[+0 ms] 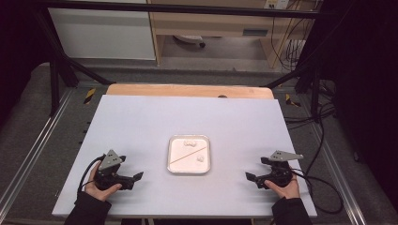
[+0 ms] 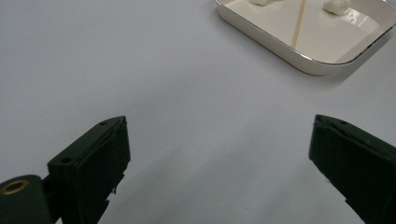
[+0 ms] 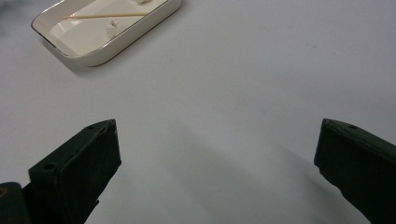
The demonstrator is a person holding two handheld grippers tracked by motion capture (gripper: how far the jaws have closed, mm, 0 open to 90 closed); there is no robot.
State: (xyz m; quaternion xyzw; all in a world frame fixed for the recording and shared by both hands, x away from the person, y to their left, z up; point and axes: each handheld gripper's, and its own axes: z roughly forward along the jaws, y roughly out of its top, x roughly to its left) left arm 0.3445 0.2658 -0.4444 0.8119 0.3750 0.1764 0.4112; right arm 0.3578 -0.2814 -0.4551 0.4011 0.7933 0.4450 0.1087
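Looking down, we see a shallow white tray (image 1: 205, 138) at the middle of the pale surface (image 1: 141, 122). Inside it lie a thin wooden stick (image 1: 187, 155) and two small white lumps (image 1: 201, 159), too small for us to identify. Left of the tray, well apart, our left tongs (image 1: 136, 178) rest released, jaws spread wide over bare surface. Right of the tray, our right tongs (image 1: 249, 177) are likewise released. In both gripper views the tray's far edge is cut off by the frame.
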